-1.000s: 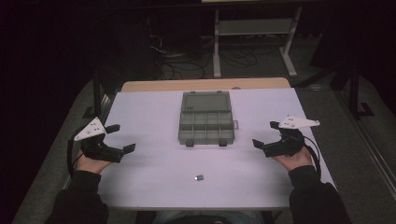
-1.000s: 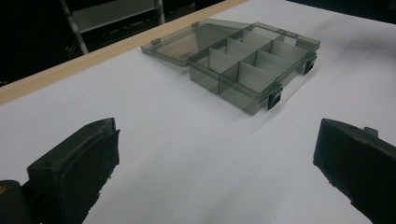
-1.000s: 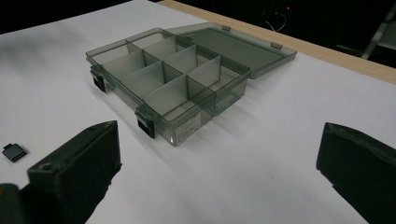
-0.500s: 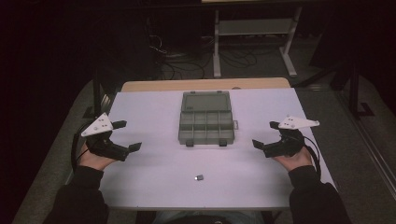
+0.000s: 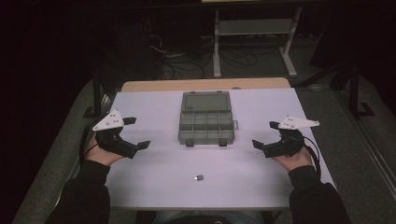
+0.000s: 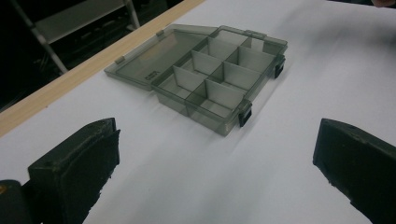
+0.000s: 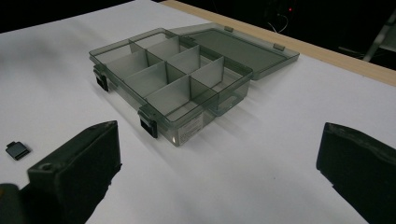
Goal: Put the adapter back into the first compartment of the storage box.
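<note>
A grey translucent compartment box (image 5: 206, 123) lies open at the middle of the white table, its lid folded back toward the far edge. Its compartments (image 6: 219, 79) (image 7: 170, 77) look empty. A small dark part (image 5: 199, 177) (image 7: 17, 150) lies on the table nearer the person. My left gripper (image 5: 137, 132) is at the left of the box, open and holding nothing. My right gripper (image 5: 265, 134) is at the right of the box, open too, nothing between its jaws.
The white table top (image 5: 154, 163) has a wooden strip (image 5: 201, 84) along its far edge. Beyond it, on the dark floor, stand a metal rack (image 5: 254, 35) and loose cables (image 5: 187, 60).
My left gripper has moved a little inward and forward toward the box. The right gripper has barely moved.
</note>
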The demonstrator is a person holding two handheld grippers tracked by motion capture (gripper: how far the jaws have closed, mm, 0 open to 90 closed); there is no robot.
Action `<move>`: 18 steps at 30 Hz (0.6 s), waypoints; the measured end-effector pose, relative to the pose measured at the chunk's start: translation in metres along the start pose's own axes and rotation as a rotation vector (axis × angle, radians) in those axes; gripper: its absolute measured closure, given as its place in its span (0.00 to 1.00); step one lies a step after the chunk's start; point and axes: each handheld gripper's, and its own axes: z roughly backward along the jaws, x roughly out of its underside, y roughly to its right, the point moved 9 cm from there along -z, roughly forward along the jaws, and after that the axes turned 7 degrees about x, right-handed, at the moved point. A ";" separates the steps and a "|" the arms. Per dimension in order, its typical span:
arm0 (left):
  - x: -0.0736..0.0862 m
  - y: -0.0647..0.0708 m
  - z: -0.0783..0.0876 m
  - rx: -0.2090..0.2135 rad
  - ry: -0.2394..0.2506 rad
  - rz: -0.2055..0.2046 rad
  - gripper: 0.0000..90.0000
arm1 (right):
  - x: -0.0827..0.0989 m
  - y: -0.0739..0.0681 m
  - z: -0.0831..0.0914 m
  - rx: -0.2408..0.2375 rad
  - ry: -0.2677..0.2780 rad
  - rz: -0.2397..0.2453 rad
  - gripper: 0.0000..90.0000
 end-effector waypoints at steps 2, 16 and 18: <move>-0.001 0.001 -0.004 0.008 -0.011 -0.004 0.00 | 0.000 0.000 0.000 0.000 0.000 0.002 0.00; -0.011 0.016 -0.028 0.071 -0.045 -0.036 0.00 | 0.000 -0.002 0.000 -0.006 -0.003 0.009 0.00; -0.011 0.017 -0.030 0.077 -0.048 -0.039 0.00 | 0.000 -0.002 0.000 -0.007 -0.003 0.010 0.00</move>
